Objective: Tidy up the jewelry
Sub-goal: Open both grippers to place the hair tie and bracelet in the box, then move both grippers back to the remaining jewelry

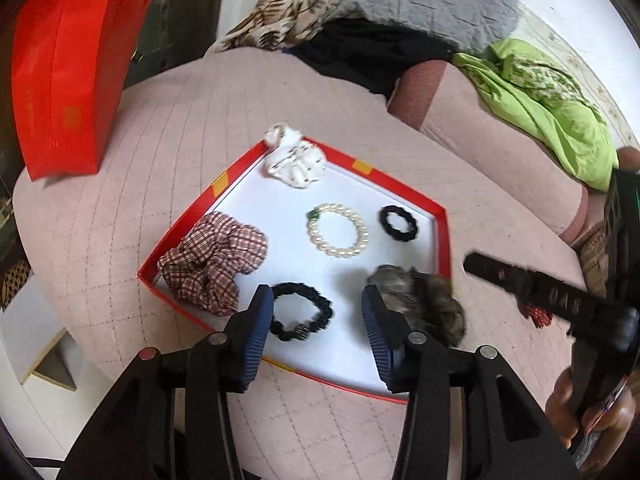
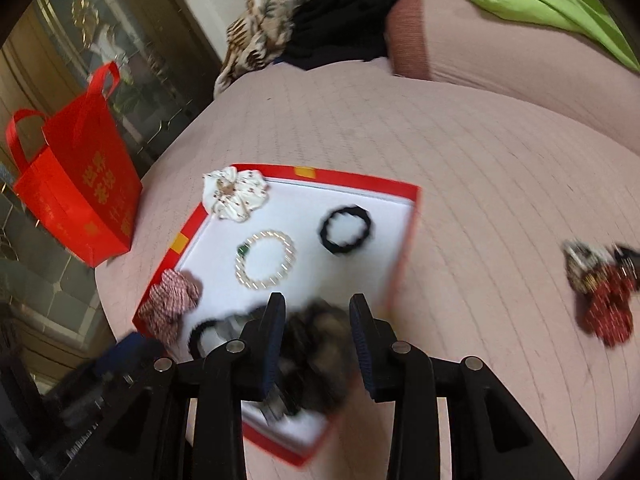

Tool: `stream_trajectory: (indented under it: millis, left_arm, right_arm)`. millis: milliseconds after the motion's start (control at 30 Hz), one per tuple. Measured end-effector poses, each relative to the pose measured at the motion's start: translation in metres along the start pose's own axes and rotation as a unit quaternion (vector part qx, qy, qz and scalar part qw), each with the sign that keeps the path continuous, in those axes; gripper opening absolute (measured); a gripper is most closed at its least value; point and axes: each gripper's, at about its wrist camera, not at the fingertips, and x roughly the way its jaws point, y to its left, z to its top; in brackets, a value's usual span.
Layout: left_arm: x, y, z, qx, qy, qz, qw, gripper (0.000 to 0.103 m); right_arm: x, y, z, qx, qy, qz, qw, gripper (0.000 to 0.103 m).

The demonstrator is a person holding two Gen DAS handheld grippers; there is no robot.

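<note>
red-rimmed tray [image 1: 438, 216] with white floor sits on the pink quilted bed [image 1: 168, 128]. inside it: white printed scrunchie [image 1: 294, 160] at the far corner, checked scrunchie [image 1: 212, 260] on the left edge, pearl bracelet [image 1: 338, 230] in the middle, small black hair tie [image 1: 398, 224] to its right, larger black hair tie [image 1: 302, 316] nearest, brown furry scrunchie [image 1: 420, 300] at the near right. left gripper [image 1: 318, 334] hovers over the larger tie, fingers partly apart, gripping nothing. right gripper [image 2: 318, 340] stands above the furry scrunchie, jaws partly apart, pads not pressing it; view blurred. a red beaded cluster [image 2: 608, 308] lies on the bed, well apart from the tray. red bag [image 2: 80, 200] stands left.
</note>
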Motion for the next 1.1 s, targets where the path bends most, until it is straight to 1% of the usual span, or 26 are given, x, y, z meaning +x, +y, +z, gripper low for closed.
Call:
stream_trajectory:
  millis: [133, 233, 300, 333, 433, 633, 800, 967, 1100]
  left_arm:
    - [-0.013, -0.022, -0.005, 0.024, -0.006, -0.002, 0.9997, 0.050]
    - [-0.021, -0.039, -0.009, 0.042, -0.008, -0.006, 0.9991, 0.050]
    - [-0.026, -0.051, -0.013, 0.057, -0.008, -0.009, 0.9983, 0.051]
    - [-0.028, -0.059, -0.016, 0.065, -0.008, -0.010, 0.9978, 0.052]
    - [-0.034, -0.076, -0.024, 0.084, -0.008, -0.015, 0.9963, 0.056]
    - [-0.039, -0.115, -0.044, 0.130, 0.001, -0.020, 0.9913, 0.057]
    - [-0.038, -0.148, -0.061, 0.165, 0.020, -0.031, 0.9856, 0.058]
    - [-0.035, -0.180, -0.080, 0.210, 0.033, -0.037, 0.9765, 0.058]
    - [-0.024, -0.204, -0.088, 0.233, 0.047, -0.043, 0.9703, 0.058]
  right_arm:
    - [-0.024, -0.024, -0.024, 0.011, -0.010, -0.014, 1.000, 0.036]
    - [-0.044, -0.044, -0.042, 0.018, -0.019, -0.029, 0.999, 0.037]
    - [-0.056, -0.058, -0.055, 0.028, -0.024, -0.040, 0.999, 0.037]
    - [-0.061, -0.067, -0.061, 0.032, -0.026, -0.044, 0.998, 0.040]
    - [-0.078, -0.092, -0.080, 0.051, -0.033, -0.060, 0.996, 0.041]
    - [-0.108, -0.151, -0.117, 0.108, -0.044, -0.100, 0.988, 0.042]
    - [-0.127, -0.197, -0.142, 0.162, -0.054, -0.122, 0.978, 0.042]
    - [-0.138, -0.221, -0.155, 0.189, -0.066, -0.125, 0.972, 0.044]
    - [-0.142, -0.234, -0.160, 0.197, -0.076, -0.125, 0.969, 0.047]
